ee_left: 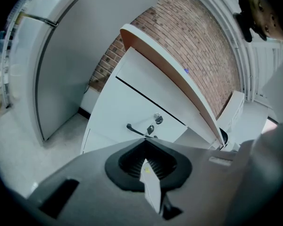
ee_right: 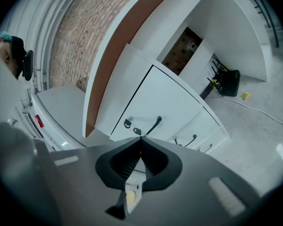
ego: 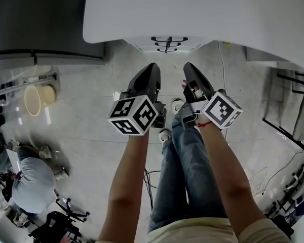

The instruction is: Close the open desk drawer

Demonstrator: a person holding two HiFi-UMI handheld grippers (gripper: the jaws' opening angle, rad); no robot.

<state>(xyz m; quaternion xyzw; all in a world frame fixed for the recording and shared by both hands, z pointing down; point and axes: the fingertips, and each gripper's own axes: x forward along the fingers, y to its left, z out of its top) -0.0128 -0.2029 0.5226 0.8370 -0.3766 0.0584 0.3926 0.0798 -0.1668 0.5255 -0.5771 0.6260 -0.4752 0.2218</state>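
Observation:
The white drawer unit (ego: 168, 43) stands under the white desk top (ego: 192, 14), its black handles stacked one above another. Its fronts look flush, and none stands out. My left gripper (ego: 153, 66) and right gripper (ego: 188, 66) hang side by side a little short of the unit, pointing at it, both shut and empty. In the left gripper view the shut jaw tips (ee_left: 145, 139) meet just below the top drawer's handle (ee_left: 137, 130) and lock (ee_left: 158, 119). In the right gripper view the shut tips (ee_right: 140, 138) sit just under the top handle (ee_right: 154, 125).
Lower drawer handles (ee_right: 191, 140) show to the right. A person (ego: 28, 178) sits at lower left near a pale bucket (ego: 33, 100). A dark cabinet (ego: 40, 19) stands at upper left, a black frame (ego: 294, 115) at right. Cables and a black box (ee_right: 228, 81) lie under the desk.

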